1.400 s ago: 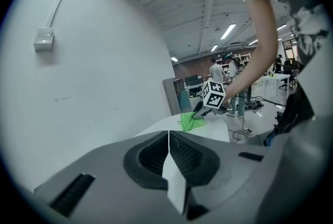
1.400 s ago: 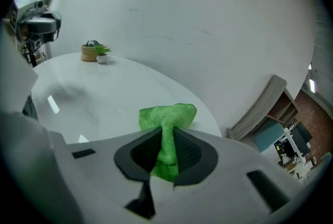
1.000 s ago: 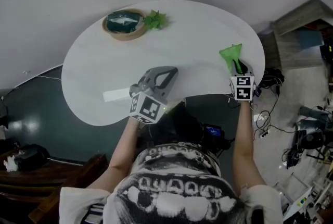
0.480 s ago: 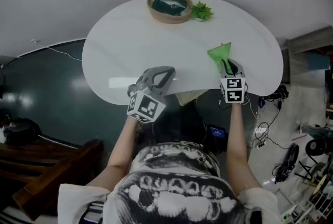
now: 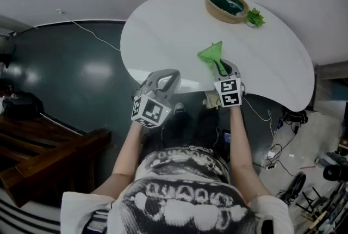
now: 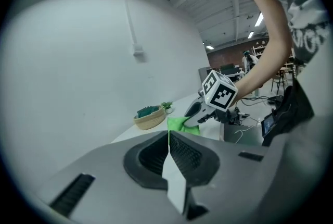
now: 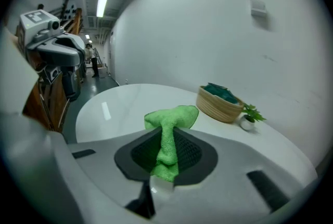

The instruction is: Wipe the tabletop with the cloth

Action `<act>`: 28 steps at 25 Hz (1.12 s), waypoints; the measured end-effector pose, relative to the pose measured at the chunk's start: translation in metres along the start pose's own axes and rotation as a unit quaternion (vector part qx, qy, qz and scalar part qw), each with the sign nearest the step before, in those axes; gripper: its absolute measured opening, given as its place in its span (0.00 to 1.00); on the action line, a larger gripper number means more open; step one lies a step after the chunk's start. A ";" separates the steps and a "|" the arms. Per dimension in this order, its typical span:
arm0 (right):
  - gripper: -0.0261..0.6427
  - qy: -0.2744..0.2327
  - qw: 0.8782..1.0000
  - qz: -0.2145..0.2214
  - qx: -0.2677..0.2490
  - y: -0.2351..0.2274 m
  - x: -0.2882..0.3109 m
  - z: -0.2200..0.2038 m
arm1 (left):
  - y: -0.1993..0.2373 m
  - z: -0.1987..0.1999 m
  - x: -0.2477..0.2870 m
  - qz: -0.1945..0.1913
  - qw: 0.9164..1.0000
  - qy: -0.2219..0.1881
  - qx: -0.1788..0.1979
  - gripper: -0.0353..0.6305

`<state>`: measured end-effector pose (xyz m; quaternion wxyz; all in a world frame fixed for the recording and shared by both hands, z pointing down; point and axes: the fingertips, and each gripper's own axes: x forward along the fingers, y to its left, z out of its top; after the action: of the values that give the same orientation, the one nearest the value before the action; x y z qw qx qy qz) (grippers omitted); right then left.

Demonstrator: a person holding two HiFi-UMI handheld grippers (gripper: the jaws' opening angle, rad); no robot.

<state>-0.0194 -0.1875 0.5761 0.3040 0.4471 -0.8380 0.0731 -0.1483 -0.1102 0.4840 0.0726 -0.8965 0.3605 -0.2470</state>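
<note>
Right gripper view: fluffy green cloth (image 7: 167, 132)

The head view looks steeply down from above the person, taking in both arms, the whole bench (image 5: 163, 26) and the floor around it. The left gripper view sits low and close behind its own jaws, facing sideways along the bench toward the right hand-held gripper (image 6: 193, 112). The right gripper view looks along its jaws across the benchtop to the wall, and all three views share the basket (image 5: 225, 5).
</note>
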 end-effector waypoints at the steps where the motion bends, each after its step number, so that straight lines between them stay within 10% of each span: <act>1: 0.12 -0.003 1.000 0.013 -0.008 0.017 0.007 0.006 | 0.004 -0.007 -0.010 0.008 1.000 0.004 -0.003 0.06; 17: 0.12 -0.005 0.977 0.184 -0.103 0.241 0.053 0.049 | 0.043 -0.080 -0.126 0.099 0.993 0.045 -0.049 0.06; 28: 0.12 0.028 0.976 0.192 -0.102 0.241 0.050 0.015 | 0.033 -0.073 -0.120 0.087 0.994 0.045 -0.049 0.06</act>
<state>-0.2376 -0.0868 0.6288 0.3517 0.2426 -0.9024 0.0561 -0.2788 -0.0490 0.4903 0.0339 -0.8520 0.4519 -0.2621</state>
